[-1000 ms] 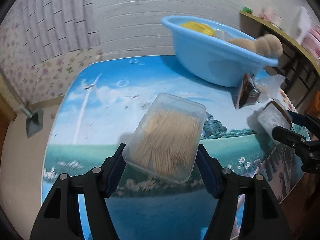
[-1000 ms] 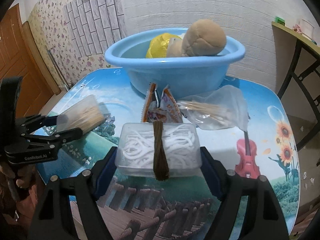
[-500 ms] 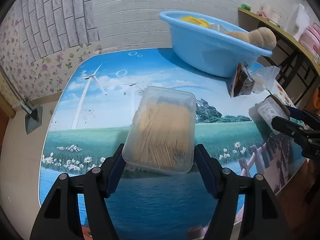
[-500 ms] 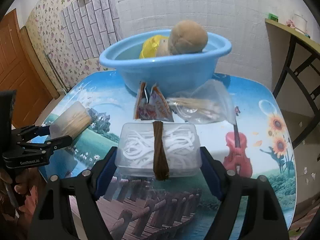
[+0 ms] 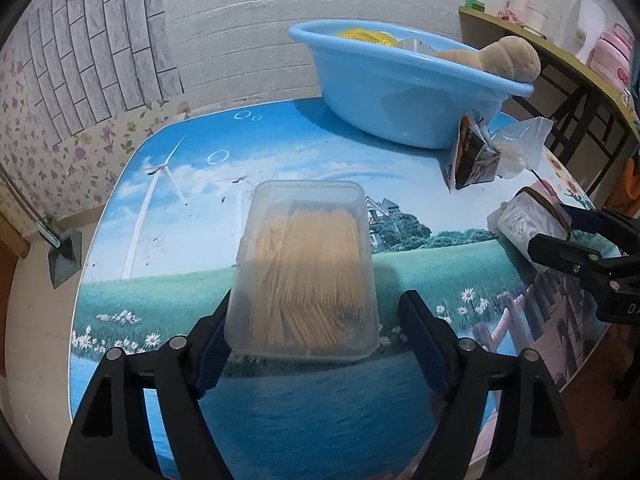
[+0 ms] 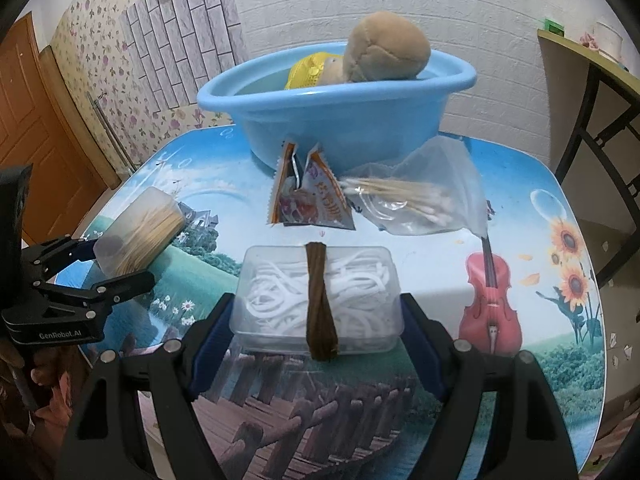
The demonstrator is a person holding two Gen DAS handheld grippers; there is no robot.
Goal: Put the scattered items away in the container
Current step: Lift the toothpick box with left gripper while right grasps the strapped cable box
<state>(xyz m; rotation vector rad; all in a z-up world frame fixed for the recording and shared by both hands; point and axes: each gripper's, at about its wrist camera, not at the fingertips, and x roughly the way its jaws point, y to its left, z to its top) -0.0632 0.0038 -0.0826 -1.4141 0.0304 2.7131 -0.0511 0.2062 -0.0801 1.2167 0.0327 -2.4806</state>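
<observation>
So my left gripper (image 5: pixel 316 332) is opening up around the clear plastic box of wooden toothpicks (image 5: pixel 306 270). There's a gap at the right pad; the left one looks like it's touching, hard to say. The box sits on the scenery-print table (image 5: pixel 168 216). My right gripper (image 6: pixel 316 320) has its jaws spread wide around the clear box of white floss picks (image 6: pixel 316 296); can't tell if they're squeezing it. The blue plastic basin (image 6: pixel 340 116) at the far edge holds a tan plush toy (image 6: pixel 384 50).

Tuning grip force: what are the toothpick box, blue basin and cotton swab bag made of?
Toothpick box: clear, slightly frosted rigid plastic; the sticks show through.
Blue basin: glossy moulded plastic with a rolled rim.
Cotton swab bag: thin transparent film, creased, probably polyethylene.
</observation>
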